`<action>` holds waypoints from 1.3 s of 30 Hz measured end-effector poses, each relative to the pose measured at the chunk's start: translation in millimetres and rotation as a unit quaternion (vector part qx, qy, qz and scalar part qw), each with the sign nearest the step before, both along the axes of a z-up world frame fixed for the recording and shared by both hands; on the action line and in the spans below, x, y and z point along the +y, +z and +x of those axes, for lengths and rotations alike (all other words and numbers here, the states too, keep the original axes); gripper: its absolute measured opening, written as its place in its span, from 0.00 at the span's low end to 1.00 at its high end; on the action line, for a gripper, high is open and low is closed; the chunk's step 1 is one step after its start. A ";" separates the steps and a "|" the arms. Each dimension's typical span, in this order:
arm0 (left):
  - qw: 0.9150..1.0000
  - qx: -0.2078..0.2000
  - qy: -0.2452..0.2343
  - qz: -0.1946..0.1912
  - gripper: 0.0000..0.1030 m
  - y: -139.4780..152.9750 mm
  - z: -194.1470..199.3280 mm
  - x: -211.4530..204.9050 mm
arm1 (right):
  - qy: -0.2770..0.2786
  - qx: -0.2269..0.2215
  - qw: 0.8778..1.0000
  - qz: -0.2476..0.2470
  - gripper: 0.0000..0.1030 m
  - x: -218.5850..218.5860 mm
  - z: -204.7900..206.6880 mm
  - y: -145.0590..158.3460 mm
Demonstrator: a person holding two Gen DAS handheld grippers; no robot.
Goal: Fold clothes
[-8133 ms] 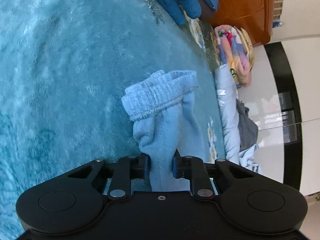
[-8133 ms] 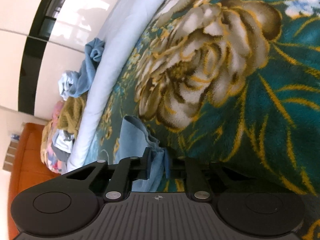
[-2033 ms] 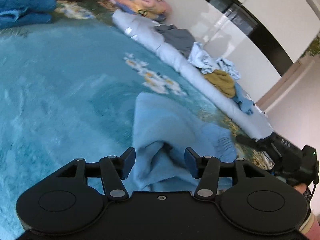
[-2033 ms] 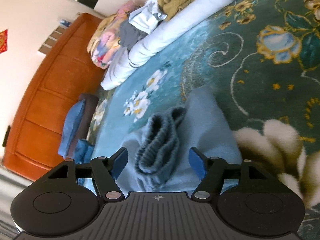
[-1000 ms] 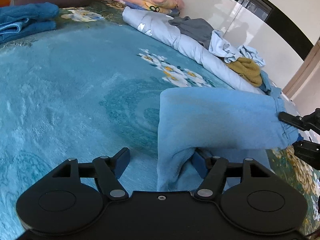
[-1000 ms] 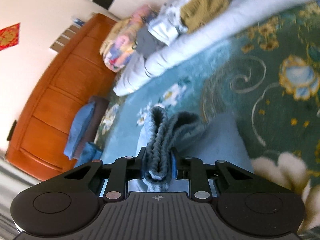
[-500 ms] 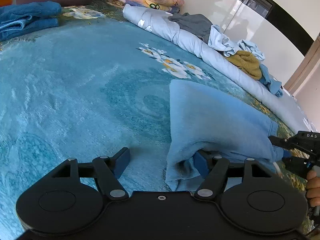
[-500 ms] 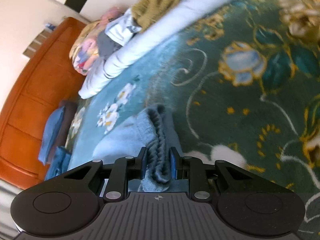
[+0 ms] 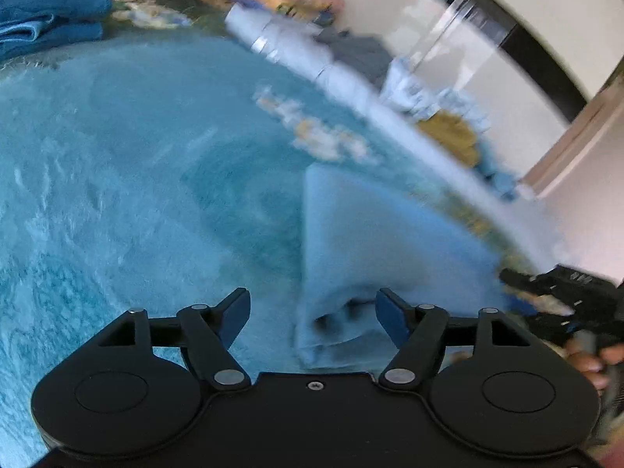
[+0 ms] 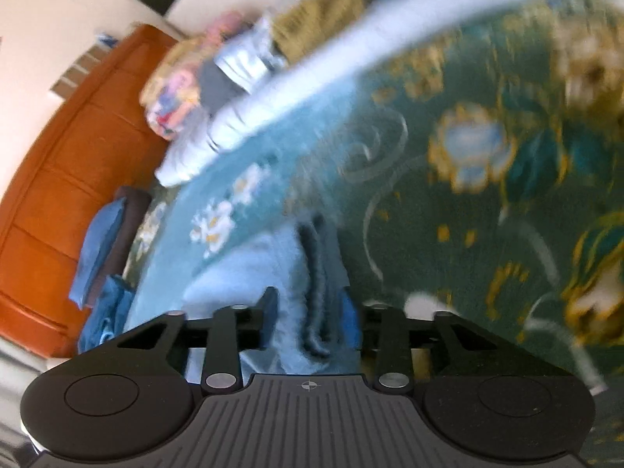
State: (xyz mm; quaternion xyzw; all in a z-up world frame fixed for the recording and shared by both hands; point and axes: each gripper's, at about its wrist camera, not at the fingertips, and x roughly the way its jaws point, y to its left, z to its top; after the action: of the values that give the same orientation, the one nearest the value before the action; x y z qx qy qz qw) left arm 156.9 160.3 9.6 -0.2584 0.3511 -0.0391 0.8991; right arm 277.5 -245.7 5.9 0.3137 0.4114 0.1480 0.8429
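The folded light-blue garment [image 9: 382, 241] lies on the teal floral blanket [image 9: 117, 195] that covers the bed, toward the blanket's side where a long pale-blue roll [image 9: 351, 85] runs along the edge with loose clothes heaped on it. In the left wrist view the left gripper [image 9: 312, 312] has its jaws wide apart and opening; the garment's near folded corner sits between them, close to the right-hand finger, and the pads do not press on it. The garment's far end reaches toward the right gripper [image 9: 561, 284], seen at the right edge of that view with a hand [image 9: 589, 358] on its handle. In the right wrist view the right gripper [image 10: 310, 312] has its jaws parting, with the garment's darker ribbed waistband [image 10: 318, 273] standing between them; the band lies close against the blue pad on the right, while a gap shows at the left finger. Both views are blurred. Beyond, folded blue clothes [image 10: 97, 249] lie at the blanket's end against the orange wooden headboard [image 10: 70, 156].
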 end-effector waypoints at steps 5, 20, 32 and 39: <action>0.999 -0.053 -0.005 0.000 0.73 35.3 11.1 -0.2 | 0.017 -0.046 0.999 -0.010 0.37 6.9 -0.6 25.6; 0.999 -0.001 -0.042 0.008 0.42 2.3 52.1 -40.6 | 0.072 -0.034 0.991 -0.107 0.09 53.7 34.4 13.1; 0.999 0.012 -0.033 0.005 0.40 -5.4 54.5 -30.6 | 0.067 -0.003 0.994 -0.087 0.06 49.0 45.7 -5.9; 0.998 -0.031 -0.045 0.004 0.58 24.3 52.0 -26.8 | 0.060 -0.052 0.994 -0.078 0.13 36.6 28.3 25.9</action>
State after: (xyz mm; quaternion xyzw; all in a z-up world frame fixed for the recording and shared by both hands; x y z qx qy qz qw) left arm 208.9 133.5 33.9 -0.2374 0.3342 -0.0862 0.9081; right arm 305.8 -209.1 31.8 0.2134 0.3953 0.1815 0.8748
